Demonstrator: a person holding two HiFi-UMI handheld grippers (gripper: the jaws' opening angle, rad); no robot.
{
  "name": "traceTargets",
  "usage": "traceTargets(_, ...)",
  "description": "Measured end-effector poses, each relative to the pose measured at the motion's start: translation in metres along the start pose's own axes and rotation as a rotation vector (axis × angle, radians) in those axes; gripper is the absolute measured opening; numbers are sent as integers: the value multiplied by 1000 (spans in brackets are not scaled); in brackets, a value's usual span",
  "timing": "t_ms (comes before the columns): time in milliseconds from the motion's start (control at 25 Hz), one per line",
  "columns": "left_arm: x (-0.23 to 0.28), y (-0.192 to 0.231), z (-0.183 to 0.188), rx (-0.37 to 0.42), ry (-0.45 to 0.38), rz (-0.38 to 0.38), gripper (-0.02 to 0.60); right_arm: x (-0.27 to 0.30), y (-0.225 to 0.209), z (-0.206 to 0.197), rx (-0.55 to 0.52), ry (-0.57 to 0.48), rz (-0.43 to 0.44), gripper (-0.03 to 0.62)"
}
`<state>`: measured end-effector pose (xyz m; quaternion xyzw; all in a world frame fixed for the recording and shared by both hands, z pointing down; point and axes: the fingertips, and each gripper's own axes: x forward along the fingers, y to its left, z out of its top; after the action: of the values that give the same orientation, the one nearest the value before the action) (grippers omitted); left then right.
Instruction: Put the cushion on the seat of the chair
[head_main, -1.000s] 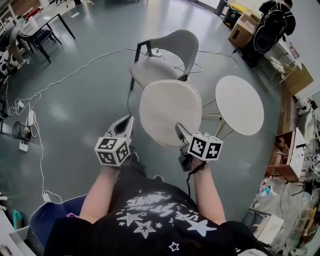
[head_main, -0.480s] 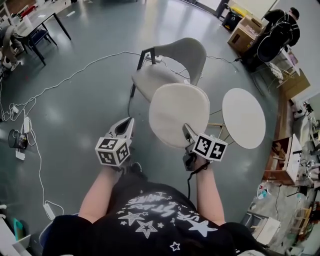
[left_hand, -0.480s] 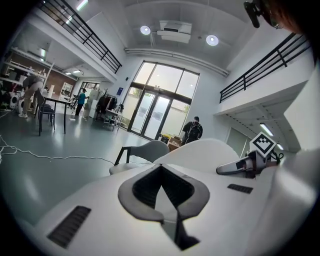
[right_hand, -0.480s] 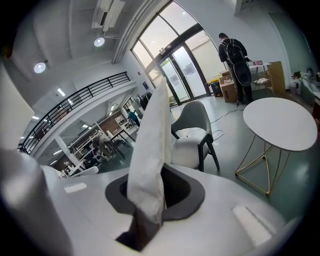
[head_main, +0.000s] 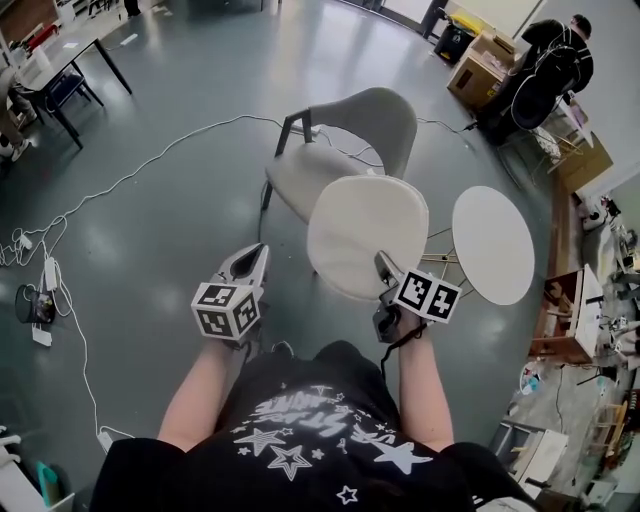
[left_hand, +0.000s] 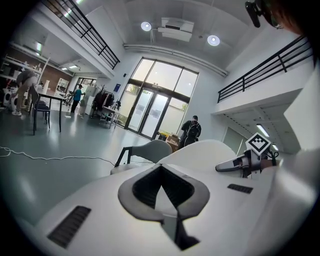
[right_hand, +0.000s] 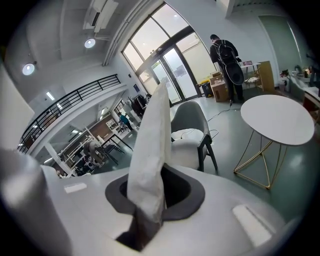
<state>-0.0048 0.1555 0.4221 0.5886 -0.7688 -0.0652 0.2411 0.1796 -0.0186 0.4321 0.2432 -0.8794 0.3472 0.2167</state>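
Observation:
A round off-white cushion (head_main: 367, 235) hangs in the air in front of me, its far edge overlapping the chair's seat in the head view. My right gripper (head_main: 385, 270) is shut on its near edge; in the right gripper view the cushion (right_hand: 152, 130) stands edge-on between the jaws (right_hand: 148, 200). The grey chair (head_main: 340, 140) stands just beyond on dark legs, its pale seat (head_main: 300, 175) bare. My left gripper (head_main: 250, 262) floats to the cushion's left, shut and holding nothing, its tips (left_hand: 161, 166) meeting. From there I see the cushion (left_hand: 200, 152) and chair (left_hand: 150, 150).
A round white table (head_main: 492, 243) on gold wire legs stands right of the chair. White cables (head_main: 110, 185) run over the grey floor at left. A person (head_main: 555, 50) and cardboard boxes (head_main: 480, 55) are at the far right, a dark desk (head_main: 60, 60) at the far left.
Both grippers have advanced toward the chair, the cushion still in the right one. The chair and table now sit nearer, and the cushion has drifted slightly right.

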Motion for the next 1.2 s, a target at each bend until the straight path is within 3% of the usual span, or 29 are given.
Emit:
traceTargets(360, 23, 26, 4, -25, 15, 0, 8, 41, -9, 10, 20, 41, -32, 57)
traceTargets(720, 68, 80, 27, -17, 57, 45, 8, 139, -14, 38, 60, 87, -41, 57)
traceTargets(1200, 185, 132, 65, -11, 152, 23, 8, 246, -36, 89, 125, 162, -83, 56)
